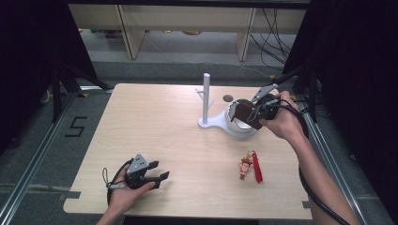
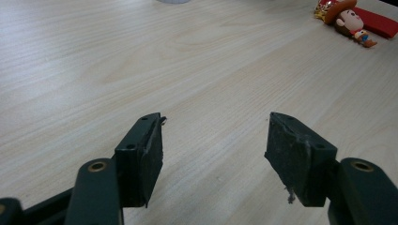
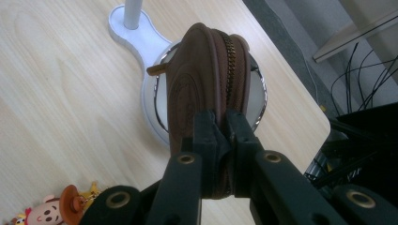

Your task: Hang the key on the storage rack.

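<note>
At the right of the high view, the right gripper point(image 1: 257, 108) pinched a brown zip pouch point(image 3: 206, 89) over the white stand's round dish point(image 1: 233, 126), hiding most of it. The left gripper point(image 2: 213, 154) sat low at the bottom left, fingers wide apart. A cowboy doll keychain point(image 1: 245, 167) lay on the worktop point(image 1: 155, 136).

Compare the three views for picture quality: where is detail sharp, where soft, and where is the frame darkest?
High view: black at both sides, table evenly lit. Left gripper view: wood grain crisp, keychain figure softer. Right gripper view: brown pouch sharp, jaws nearest the lens slightly soft.
</note>
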Motion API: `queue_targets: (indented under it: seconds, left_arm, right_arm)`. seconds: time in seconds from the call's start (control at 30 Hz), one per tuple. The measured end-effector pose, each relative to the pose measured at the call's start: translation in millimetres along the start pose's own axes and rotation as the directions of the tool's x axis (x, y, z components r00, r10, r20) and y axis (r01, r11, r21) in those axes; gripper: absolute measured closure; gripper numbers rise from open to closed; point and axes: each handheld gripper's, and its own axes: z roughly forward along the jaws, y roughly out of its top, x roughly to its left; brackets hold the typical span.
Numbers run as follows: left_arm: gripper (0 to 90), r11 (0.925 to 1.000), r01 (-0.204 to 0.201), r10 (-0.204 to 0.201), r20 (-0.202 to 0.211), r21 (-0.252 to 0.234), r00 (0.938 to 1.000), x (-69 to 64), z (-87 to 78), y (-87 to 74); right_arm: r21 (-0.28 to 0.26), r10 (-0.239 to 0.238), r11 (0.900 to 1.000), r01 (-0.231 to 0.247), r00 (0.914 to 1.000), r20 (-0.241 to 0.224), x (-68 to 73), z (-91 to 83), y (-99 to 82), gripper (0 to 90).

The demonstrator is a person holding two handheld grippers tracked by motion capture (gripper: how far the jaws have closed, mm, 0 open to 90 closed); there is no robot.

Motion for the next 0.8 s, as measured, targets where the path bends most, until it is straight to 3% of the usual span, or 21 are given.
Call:
queue_targets:
  seconds: [0.13, 0.37, 0.57, 0.63, 0.67, 0.73, 0.8]
  left_arm:
    - [35.9, 1.0, -0.001, 0.001, 0.001, 0.001, 1.0, -0.1, 0.0, 0.1]
    - [35.8, 1.0, 0.003, -0.003, 0.012, 0.001, 0.9999, 0.1, 0.9, -0.7]
    - [35.8, 1.0, 0.002, -0.002, 0.012, 0.004, 0.9999, 0.4, 1.0, -1.1]
    - [35.7, 1.0, 0.003, -0.003, 0.014, 0.004, 0.9999, -0.2, 1.3, -1.3]
    - [35.7, 1.0, 0.005, -0.005, 0.013, 0.001, 0.9999, -0.5, 1.6, -1.5]
    - [35.7, 1.0, 0.004, -0.004, 0.013, 0.001, 0.9999, -0.5, 1.8, -1.7]
    - [35.7, 1.0, 0.003, -0.003, 0.013, 0.001, 0.9999, -0.5, 1.8, -1.8]
  right_arm:
    - [0.002, -0.024, 0.9997, 0.024, 0.9997, 0.008, -3.9, 6.2, 2.1, 84.9]
    - [-0.003, -0.008, 1.0, 0.008, 1.0, 0.0, -6.3, 18.3, 4.2, 84.8]
    - [-0.01, -0.037, 0.9993, 0.037, 0.9993, 0.007, -7.6, 28.7, 6.6, 84.6]
    - [-0.018, -0.059, 0.9981, 0.059, 0.998, 0.023, -9.2, 30.7, 7.8, 84.6]
    - [-0.009, -0.048, 0.9988, 0.049, 0.9982, 0.035, -8.2, 30.8, 8.1, 84.6]
    - [-0.013, -0.089, 0.9959, 0.089, 0.9951, 0.045, -10.5, 32.1, 9.0, 84.5]
    - [-0.011, -0.08, 0.9967, 0.08, 0.9958, 0.045, -9.4, 33.5, 8.7, 84.3]
